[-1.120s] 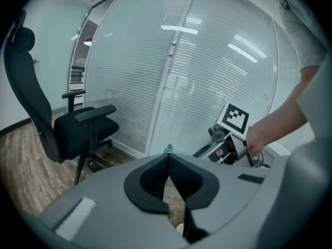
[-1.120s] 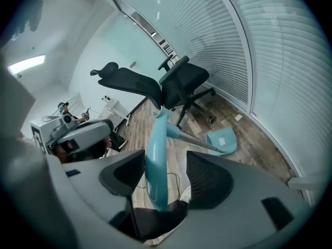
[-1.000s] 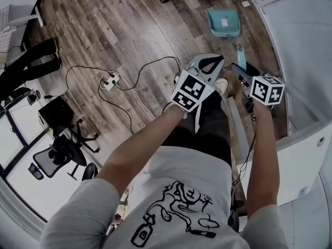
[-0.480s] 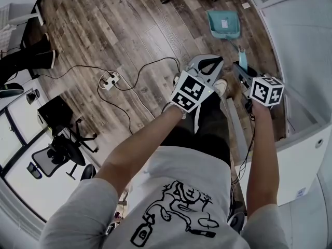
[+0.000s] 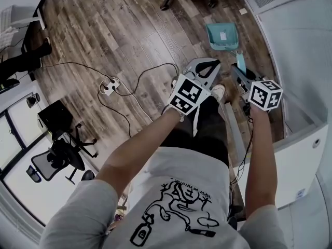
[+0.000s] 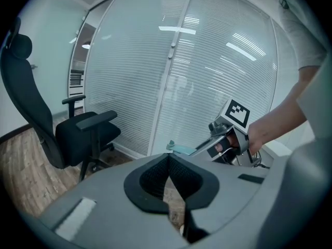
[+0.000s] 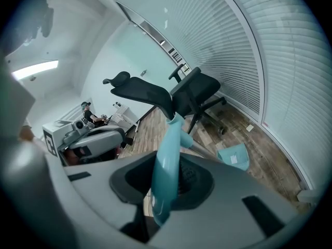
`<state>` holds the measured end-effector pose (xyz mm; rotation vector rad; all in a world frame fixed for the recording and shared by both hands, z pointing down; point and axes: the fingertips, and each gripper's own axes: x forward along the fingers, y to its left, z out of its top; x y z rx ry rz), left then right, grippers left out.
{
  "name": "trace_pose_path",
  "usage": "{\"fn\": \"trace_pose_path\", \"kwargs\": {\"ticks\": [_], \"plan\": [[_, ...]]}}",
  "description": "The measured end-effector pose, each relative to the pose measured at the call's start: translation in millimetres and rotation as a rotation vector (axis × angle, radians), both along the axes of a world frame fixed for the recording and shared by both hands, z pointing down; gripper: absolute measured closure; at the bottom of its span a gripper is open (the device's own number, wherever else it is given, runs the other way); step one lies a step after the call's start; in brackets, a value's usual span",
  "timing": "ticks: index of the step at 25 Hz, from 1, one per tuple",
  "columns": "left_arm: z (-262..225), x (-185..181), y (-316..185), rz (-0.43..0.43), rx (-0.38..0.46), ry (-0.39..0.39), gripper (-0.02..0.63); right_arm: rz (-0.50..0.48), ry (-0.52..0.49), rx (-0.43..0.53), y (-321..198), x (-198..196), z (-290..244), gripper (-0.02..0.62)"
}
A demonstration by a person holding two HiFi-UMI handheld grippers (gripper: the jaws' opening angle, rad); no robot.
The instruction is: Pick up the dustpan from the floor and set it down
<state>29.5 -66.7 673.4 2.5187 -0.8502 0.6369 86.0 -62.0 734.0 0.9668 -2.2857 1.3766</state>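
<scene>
right gripper [image 7: 167, 188], jaws just closed, clamps the long handle [image 7: 168, 154] of the teal dustpan [image 5: 222, 36], pan end down by the wood floor [image 5: 129, 30]; left gripper [image 6: 168, 157] pinched together, empty.

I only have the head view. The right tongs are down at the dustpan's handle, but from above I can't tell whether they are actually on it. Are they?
Observer: Yes. In the right gripper view, the tongs of the right gripper have just closed, and the teal handle is clamped between them.
Operator: Are the left tongs carrying anything?
Observer: No. The left gripper view shows the left gripper with its tips together and nothing between them.
Operator: Is anything standing near the pan?
Observer: The right gripper view shows a black office chair on the floor beyond the pan.
</scene>
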Motion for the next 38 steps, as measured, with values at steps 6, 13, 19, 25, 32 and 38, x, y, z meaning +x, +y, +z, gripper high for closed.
{"fn": "trace_pose_path", "kwargs": {"ticks": [6, 13, 19, 25, 32, 38], "plan": [[-13.8, 4.0, 3.9, 0.017, 0.017, 0.000, 0.612, 0.004, -0.016, 0.022, 6.0, 1.3, -20.1, 0.545], [-36.8, 5.2, 4.4, 0.016, 0.035, 0.009, 0.612, -0.013, -0.019, 0.048, 20.5, 0.3, -53.0, 0.545], [-70.3, 4.4, 10.7, 0.015, 0.049, 0.040, 0.612, -0.017, -0.036, 0.086, 37.4, -2.4, -102.0, 0.545], [-121.7, 5.9, 17.6, 0.012, 0.089, 0.084, 0.612, 0.011, -0.062, 0.146, 44.1, 2.7, -162.9, 0.545], [-184.7, 2.9, 14.4, 0.000, 0.157, 0.132, 0.612, 0.043, -0.090, 0.253, 35.6, 2.2, -241.3, 0.546], [-246.6, -6.4, 7.8, -0.021, 0.234, 0.172, 0.613, 0.059, -0.117, 0.349, 31.8, -0.9, -314.1, 0.546]]}}
